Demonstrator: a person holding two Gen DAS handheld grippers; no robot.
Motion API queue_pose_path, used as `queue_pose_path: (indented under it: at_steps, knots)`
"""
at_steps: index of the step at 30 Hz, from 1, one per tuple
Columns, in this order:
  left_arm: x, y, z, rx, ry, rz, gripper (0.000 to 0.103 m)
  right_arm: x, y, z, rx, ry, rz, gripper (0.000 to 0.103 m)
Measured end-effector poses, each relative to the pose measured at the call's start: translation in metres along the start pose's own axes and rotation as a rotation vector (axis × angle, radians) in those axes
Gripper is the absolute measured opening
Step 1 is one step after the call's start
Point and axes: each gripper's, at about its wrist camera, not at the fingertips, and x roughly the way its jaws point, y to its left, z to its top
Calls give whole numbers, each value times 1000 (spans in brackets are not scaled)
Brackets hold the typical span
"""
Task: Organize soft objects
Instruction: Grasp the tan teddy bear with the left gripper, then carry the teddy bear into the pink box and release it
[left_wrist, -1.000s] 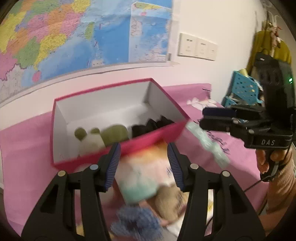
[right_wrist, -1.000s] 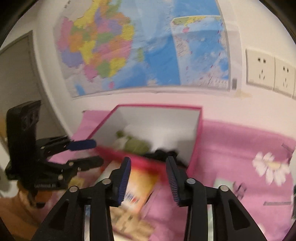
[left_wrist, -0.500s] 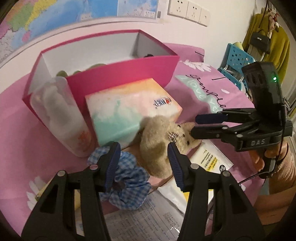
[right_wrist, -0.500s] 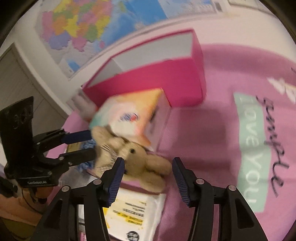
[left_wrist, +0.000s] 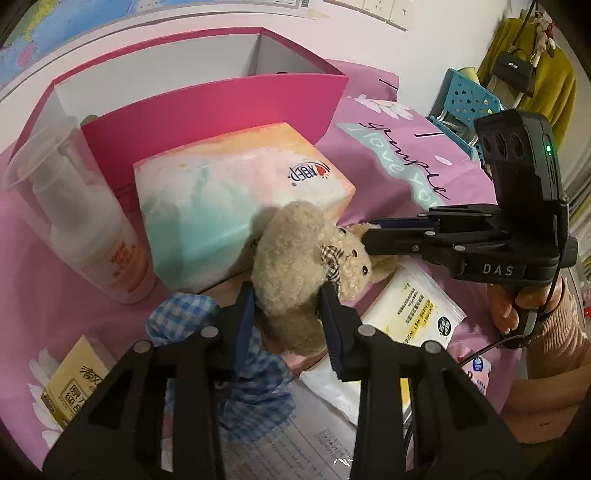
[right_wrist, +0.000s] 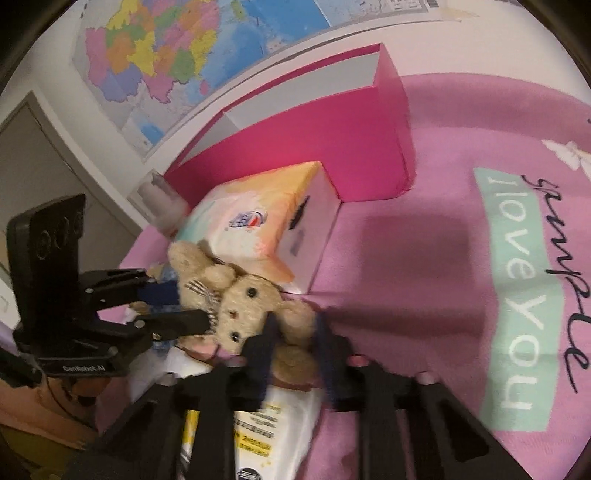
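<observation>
From the left wrist, the left gripper (left_wrist: 288, 306) has come down from the open pink box (left_wrist: 221, 103) it faced a second ago, and its jaws have just been closing: the pads now press both sides of the teddy bear's (left_wrist: 295, 258) body. The bear lies against the front of the pastel tissue box (left_wrist: 229, 199), which sits just before the pink box. A clear pump bottle (left_wrist: 74, 206) stands to the left, a blue checked scrunchie (left_wrist: 221, 354) lies under the left finger, and a wet-wipe packet (left_wrist: 413, 310) lies to the right on the pink cloth (left_wrist: 388, 184). The right gripper (left_wrist: 369, 234) reaches in from the right, its tips at the bear's head (half a second ago they stood apart, clear of it).

From the right wrist, the right gripper (right_wrist: 293, 332) has dropped low too; its jaws have just been closing and are now clamped on one of the bear's (right_wrist: 240, 306) ears or limbs, too blurred to say which. The left gripper (right_wrist: 184, 306) holds the bear's body from the left side. The tissue box (right_wrist: 266, 229) lies just behind, the pink box (right_wrist: 314, 136) beyond it, the packet (right_wrist: 273, 424) beneath the fingers.
</observation>
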Motion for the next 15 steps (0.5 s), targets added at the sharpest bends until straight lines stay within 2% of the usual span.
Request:
queue_pose_path:
  at_steps: [6,15]
  knots:
    - [-7,-2,2,-6,-15,-5,37,-16,9,1,-26,-42,-3,14]
    - [-41,-10,16,3,-105,-28,37,-53,32,19,-103,-131,-30,14]
